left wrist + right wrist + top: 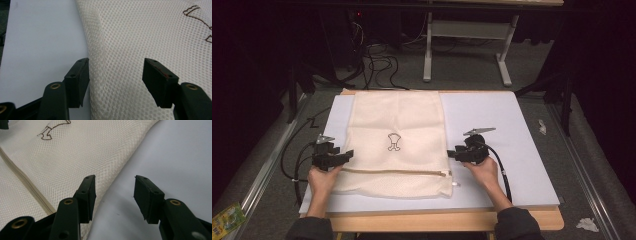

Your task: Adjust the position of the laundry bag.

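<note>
Bench point(522, 150): wooden top under a flat, pale lavender sheet, giving a smooth surface for spreading cloth.
Mesh laundry bag point(397, 125): cream, fine honeycomb netting, laid flat and lengthwise on the left half of the bench, far edge at the sheet's rim; slight ridge along its left border in the left gripper view point(120, 45).
Zip point(392, 172): beige, running crosswise near the bag's near end, pull tab point(455, 184) at the right corner.
Emblem point(393, 141): small brown outline stitched mid-panel.
Left hand-held gripper point(343, 156): jaws apart, astride the bag's left edge, no pinch on the mesh; probably set to take that border.
Right hand-held gripper point(453, 152): jaws spread and empty, just beside the bag's right edge, mirroring the left, likely for a two-sided lift or fold.
</note>
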`<state>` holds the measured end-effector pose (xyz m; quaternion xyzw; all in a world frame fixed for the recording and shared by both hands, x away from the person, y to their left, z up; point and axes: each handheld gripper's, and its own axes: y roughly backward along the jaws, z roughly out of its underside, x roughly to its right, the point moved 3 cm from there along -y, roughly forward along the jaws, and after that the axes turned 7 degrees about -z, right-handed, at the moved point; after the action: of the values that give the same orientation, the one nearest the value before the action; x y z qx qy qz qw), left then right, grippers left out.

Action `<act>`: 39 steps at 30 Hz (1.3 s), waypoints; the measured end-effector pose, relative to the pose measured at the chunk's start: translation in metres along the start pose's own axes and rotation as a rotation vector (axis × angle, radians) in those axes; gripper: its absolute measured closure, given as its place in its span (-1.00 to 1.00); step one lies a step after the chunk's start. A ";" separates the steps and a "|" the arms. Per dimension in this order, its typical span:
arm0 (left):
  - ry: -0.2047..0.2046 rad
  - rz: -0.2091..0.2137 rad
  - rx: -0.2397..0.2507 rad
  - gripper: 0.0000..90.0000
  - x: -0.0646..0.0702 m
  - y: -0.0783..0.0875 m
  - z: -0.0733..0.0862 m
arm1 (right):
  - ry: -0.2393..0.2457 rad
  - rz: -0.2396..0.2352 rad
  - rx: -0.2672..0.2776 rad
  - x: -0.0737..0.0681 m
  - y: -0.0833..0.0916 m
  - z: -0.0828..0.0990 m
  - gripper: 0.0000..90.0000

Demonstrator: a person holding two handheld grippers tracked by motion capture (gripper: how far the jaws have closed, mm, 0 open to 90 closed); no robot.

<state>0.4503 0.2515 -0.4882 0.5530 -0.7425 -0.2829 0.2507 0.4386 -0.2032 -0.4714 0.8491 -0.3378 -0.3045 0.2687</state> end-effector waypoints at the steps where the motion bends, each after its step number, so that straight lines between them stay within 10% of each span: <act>1: 0.002 0.001 -0.001 -0.12 0.000 -0.001 0.000 | 0.000 0.000 0.000 0.000 0.000 0.000 0.18; 15: 0.040 0.008 -0.027 0.04 -0.002 -0.009 0.000 | -0.028 -0.036 -0.078 -0.010 -0.028 -0.007 0.15; 27: 0.051 0.018 -0.045 0.77 -0.001 -0.009 -0.003 | 0.007 -0.047 -0.114 -0.009 -0.032 -0.010 0.93; 39: 0.008 0.040 0.009 0.94 0.012 -0.005 -0.012 | 0.038 -0.033 -0.054 -0.007 -0.016 -0.012 0.99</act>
<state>0.4588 0.2371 -0.4825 0.5402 -0.7538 -0.2723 0.2566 0.4497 -0.1849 -0.4714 0.8526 -0.3105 -0.3017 0.2927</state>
